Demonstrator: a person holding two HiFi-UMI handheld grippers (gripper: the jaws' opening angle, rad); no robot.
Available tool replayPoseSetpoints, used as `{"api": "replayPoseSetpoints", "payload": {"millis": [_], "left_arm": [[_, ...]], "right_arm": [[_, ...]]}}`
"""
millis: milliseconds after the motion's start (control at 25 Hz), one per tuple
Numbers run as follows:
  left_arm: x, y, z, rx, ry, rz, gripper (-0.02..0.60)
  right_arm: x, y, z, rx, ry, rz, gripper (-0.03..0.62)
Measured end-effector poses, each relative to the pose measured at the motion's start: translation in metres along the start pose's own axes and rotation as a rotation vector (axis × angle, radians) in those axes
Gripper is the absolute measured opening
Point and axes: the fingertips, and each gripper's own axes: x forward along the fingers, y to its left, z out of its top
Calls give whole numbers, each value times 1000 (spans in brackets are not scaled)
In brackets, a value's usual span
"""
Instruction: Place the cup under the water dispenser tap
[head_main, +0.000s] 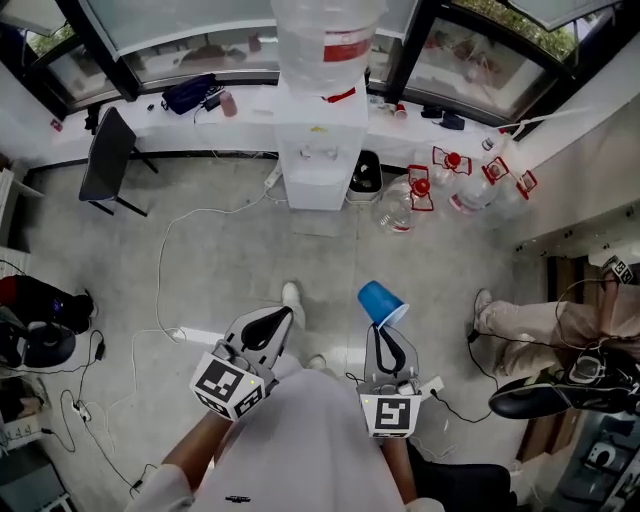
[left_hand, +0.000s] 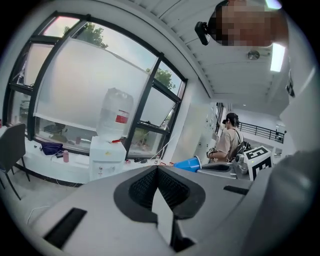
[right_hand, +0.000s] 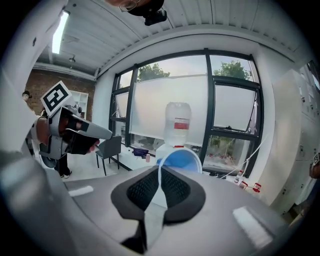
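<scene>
The person is standing on the grey floor (head_main: 200, 250), facing the water dispenser (head_main: 312, 140) from well back, and is holding both grippers out in front. The right gripper (head_main: 386, 326) is pinching the rim of the blue cup (head_main: 383, 301), its jaws closed narrow on the thin wall. The cup is lying tipped in the air, its open mouth turned back towards the person and its base pointing at the dispenser, well apart from the dispenser's front. The left gripper (head_main: 281, 320) is hanging near the cup, a little to the left of the dispenser's centre line, its jaws pressed together with nothing between them. A big clear bottle (head_main: 325, 35) is sitting on top of the dispenser. Empty jugs (head_main: 440, 190) with red handles are lying on the floor just right of the dispenser, and a black chair (head_main: 105, 160) is standing to its left
</scene>
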Motion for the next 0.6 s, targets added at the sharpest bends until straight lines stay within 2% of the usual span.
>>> {"api": "replayPoseSetpoints", "payload": {"millis": [240, 600], "left_arm": [[46, 67, 41, -29, -17, 18, 2], [79, 183, 97, -79, -58, 82, 2]], "right_arm": [[88, -20, 42, -19, -23, 26, 24], [193, -28, 96, -108, 6, 23, 23]]}}
